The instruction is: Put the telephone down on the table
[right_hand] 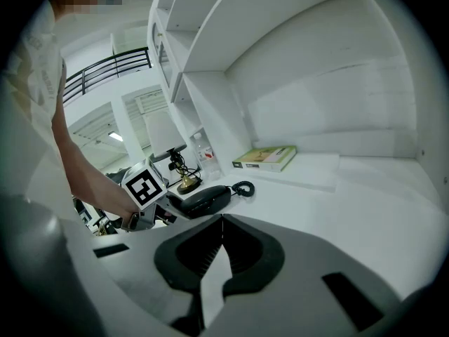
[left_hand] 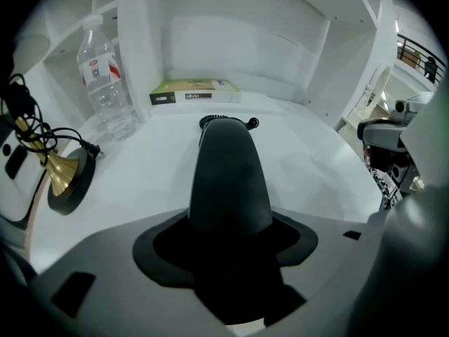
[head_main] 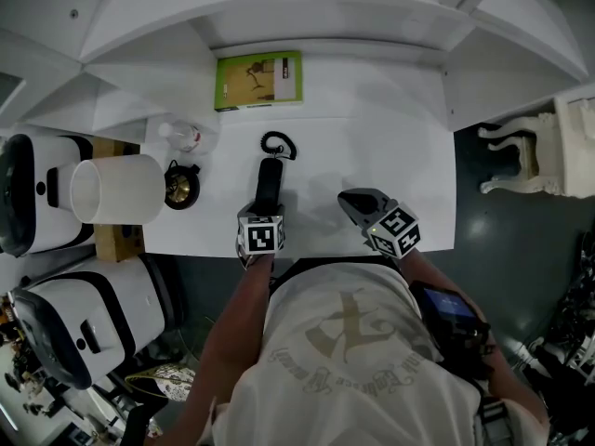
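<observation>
Left tool (head_main: 266, 210): clamped on the near end of the phone (head_main: 269, 184). The black handset runs out from between the jaws, away from the person, towards the book (head_main: 258, 80).

Phone position: low over the table (head_main: 400, 137), near its front edge and left of centre. The cord (head_main: 276, 144) coils on the table at the far end of the phone. No view shows whether the phone body touches the table.

Right tool (head_main: 351, 203): jaws closed together, with nothing between them. It is held above the table to the right of the phone and apart from it.

Other items: the book lies flat at the back of the table. The bottle (head_main: 181, 136) and the lamp (head_main: 116, 190) stand to the left of the phone.
</observation>
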The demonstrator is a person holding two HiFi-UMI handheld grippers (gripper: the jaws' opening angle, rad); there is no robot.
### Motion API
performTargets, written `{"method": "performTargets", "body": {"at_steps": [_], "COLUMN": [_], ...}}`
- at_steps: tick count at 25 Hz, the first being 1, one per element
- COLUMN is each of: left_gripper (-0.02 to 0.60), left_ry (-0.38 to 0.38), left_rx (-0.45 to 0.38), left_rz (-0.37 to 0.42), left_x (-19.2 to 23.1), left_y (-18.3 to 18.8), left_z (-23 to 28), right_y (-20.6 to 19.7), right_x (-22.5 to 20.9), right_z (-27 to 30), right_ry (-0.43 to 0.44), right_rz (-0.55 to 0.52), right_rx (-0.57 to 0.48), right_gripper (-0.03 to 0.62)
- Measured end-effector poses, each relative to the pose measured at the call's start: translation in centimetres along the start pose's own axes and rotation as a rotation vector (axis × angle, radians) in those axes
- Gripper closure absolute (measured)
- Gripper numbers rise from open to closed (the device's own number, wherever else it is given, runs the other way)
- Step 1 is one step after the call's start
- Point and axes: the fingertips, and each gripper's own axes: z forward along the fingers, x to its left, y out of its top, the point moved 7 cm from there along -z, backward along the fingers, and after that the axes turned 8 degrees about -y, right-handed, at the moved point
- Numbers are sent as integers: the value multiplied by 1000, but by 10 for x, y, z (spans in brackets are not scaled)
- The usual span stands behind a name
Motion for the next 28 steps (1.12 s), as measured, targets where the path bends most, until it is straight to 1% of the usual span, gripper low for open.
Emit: {"method": "performTargets", "body": {"at_steps": [10,12,15,18,21,24,25,28], "left_gripper": [301,299,298,296,291,248,236,233], "left_ry": [29,33,74,45,18,-25,-39,-81], "left_rx": [0,0,12,11,6,-5,-14,-69], "left_rz": [-17,-7,29,1,-1,4,0,-13], "left_x": [1,1,14,10,2,0,1,4], "left_y": [7,7,12,11,9,6,4,-1], "left_z": [8,8,2,2,2,3,2,-8], "right_y": [1,0,4,6,6,5,5,5], "right_x": [-5,-5,-2,1,1,3,3,7], "right_z": [2,2,12,13,8,7,7,9], "right_ry": [0,-4,-1,10,12,7,6,10], "right_rz": [4,4,2,-3,-9,-15,-16,-16], "right_rx": [5,5,-3,-2,1,-2,-2,-2], "right_gripper": [577,577,577,577,577,577,577,577]}}
